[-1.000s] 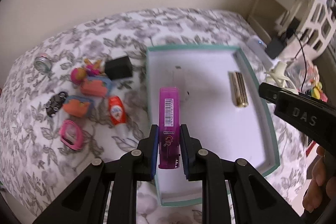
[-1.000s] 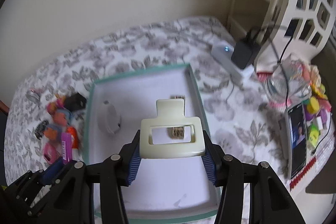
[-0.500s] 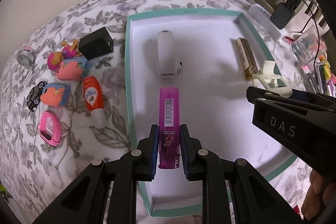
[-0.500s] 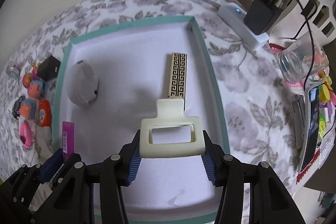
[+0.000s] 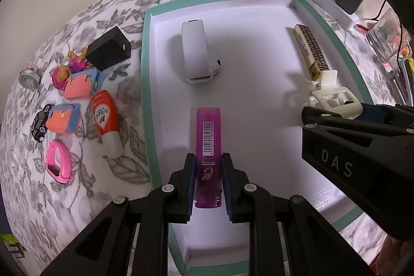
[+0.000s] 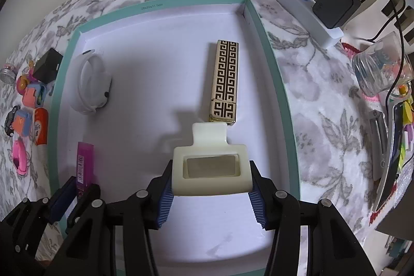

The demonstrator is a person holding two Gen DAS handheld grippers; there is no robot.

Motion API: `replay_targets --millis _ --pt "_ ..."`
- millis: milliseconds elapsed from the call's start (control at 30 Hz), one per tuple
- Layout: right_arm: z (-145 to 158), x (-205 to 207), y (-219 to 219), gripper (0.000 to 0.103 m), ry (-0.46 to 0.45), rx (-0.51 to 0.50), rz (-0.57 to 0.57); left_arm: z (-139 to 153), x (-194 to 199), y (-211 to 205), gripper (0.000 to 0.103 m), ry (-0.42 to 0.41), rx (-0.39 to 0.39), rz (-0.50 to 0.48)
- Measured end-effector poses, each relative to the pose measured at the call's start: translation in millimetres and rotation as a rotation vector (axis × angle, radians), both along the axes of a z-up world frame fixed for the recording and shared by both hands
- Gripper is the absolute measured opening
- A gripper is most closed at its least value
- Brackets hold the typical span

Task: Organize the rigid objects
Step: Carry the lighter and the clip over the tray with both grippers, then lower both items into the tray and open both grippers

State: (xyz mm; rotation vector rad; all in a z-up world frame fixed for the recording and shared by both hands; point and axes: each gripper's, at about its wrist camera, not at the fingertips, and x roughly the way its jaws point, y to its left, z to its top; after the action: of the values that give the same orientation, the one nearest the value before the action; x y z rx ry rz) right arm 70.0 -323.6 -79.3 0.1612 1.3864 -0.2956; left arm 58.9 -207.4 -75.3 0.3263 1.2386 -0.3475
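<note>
A floral grey-and-white cloth covered the surface beneath both grippers; on it lay a shallow rectangular tray with a teal rim and smooth white floor, directly under them. The left gripper was clamped narrowly on a translucent magenta lighter, a slim barcoded bar held over the tray's near-left floor; the right gripper gripped a glossy cream hair claw by its boxy sides between ribbed blue pads. Ahead of the right gripper, just past the claw's tab, lay a gold rectangular lighter with a black key pattern; ahead of the left lay a white looped wristband. Left of the left gripper, outside the tray, sat a black cube charger, an orange squeeze tube, a pink band and small plastic toys.
</note>
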Motion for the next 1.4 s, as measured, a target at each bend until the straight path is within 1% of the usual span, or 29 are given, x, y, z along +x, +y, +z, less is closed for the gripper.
replay_targets --millis 200,367,567,633,667,700,733,767,967,1100,1267,1400 --pt "0 -1 -1 0.054 0.000 -0.005 0.005 2 5 4 0.021 0.008 -0.022 0.011" --pt "0 -1 -1 0.055 0.001 -0.012 0.013 1 5 5 0.021 0.006 -0.020 0.011" --pt "0 0 7 0.056 0.009 -0.036 0.037 1 8 8 0.022 0.020 -0.042 0.023" --pt "0 1 6 0.056 0.010 -0.034 0.040 3 9 9 0.024 0.023 -0.055 0.027" --pt "1 2 5 0.059 0.009 -0.031 0.044 5 10 10 0.026 0.022 -0.061 0.032" --pt "2 3 7 0.063 0.008 -0.030 0.050 6 10 10 0.033 0.020 -0.066 0.034" --pt "6 3 8 0.071 0.002 -0.036 0.057 7 11 11 0.041 0.019 -0.070 0.034" --pt "8 3 9 0.072 -0.005 -0.041 0.061 8 11 11 0.043 0.016 -0.072 0.036" --pt "30 3 7 0.072 -0.057 -0.041 0.056 20 11 12 0.043 -0.010 -0.096 0.045" --pt "44 2 1 0.072 -0.098 -0.037 0.032 29 11 15 0.044 -0.045 -0.098 0.051" --pt "53 -1 -5 0.072 -0.124 -0.024 -0.005 34 16 22 0.044 -0.061 -0.099 0.083" --pt "48 2 -8 0.072 -0.120 -0.021 -0.014 37 19 29 0.046 -0.082 -0.091 0.123"
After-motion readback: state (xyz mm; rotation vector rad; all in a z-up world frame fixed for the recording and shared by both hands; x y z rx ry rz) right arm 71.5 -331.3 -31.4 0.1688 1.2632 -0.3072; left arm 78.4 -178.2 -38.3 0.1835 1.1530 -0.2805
